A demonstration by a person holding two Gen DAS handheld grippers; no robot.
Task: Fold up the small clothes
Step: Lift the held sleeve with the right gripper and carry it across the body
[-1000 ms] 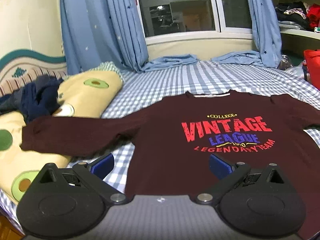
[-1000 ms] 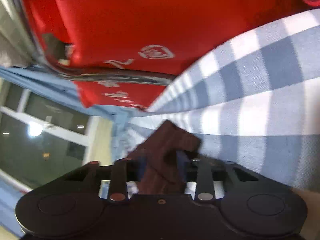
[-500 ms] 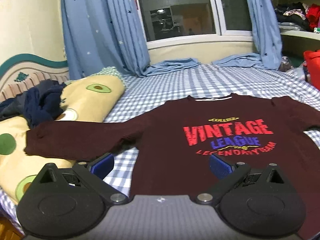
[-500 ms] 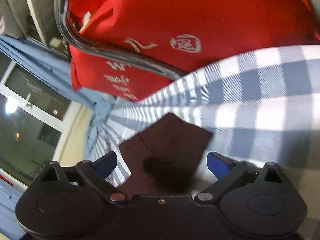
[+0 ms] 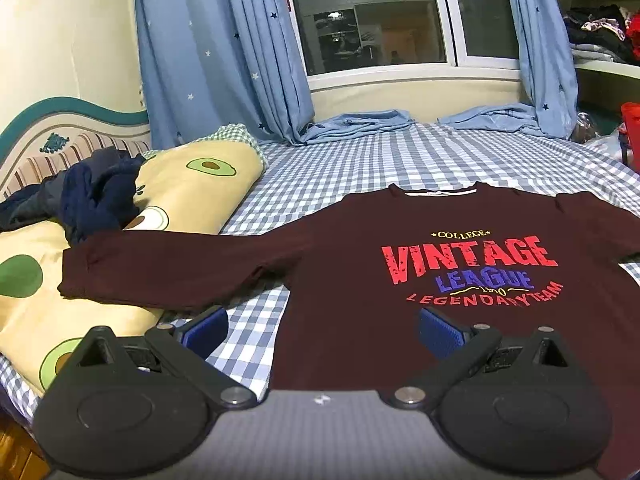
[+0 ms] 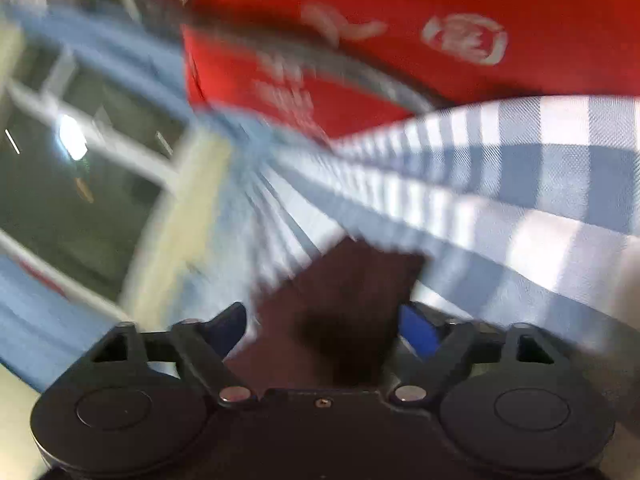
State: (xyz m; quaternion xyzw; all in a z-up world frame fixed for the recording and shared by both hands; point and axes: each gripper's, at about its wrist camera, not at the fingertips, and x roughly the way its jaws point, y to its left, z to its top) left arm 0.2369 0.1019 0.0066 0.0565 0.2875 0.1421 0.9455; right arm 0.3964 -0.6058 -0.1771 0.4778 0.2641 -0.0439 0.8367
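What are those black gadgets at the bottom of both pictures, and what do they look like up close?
They are two handheld grippers. The left gripper has a grey ribbed body, two round black discs, black angled link arms with silver pivot pins, and two fingers tipped with blue textured pads. The right gripper is built alike, though its middle looks black. No cables or sleeves show.

Black left gripper (2 blue pads), silver pivot screws, seemingly grey base.

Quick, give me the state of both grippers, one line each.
Left gripper: open, holding nothing, above the maroon shirt.
Right gripper: jaws closing but apart, sleeve end between them, not gripped.
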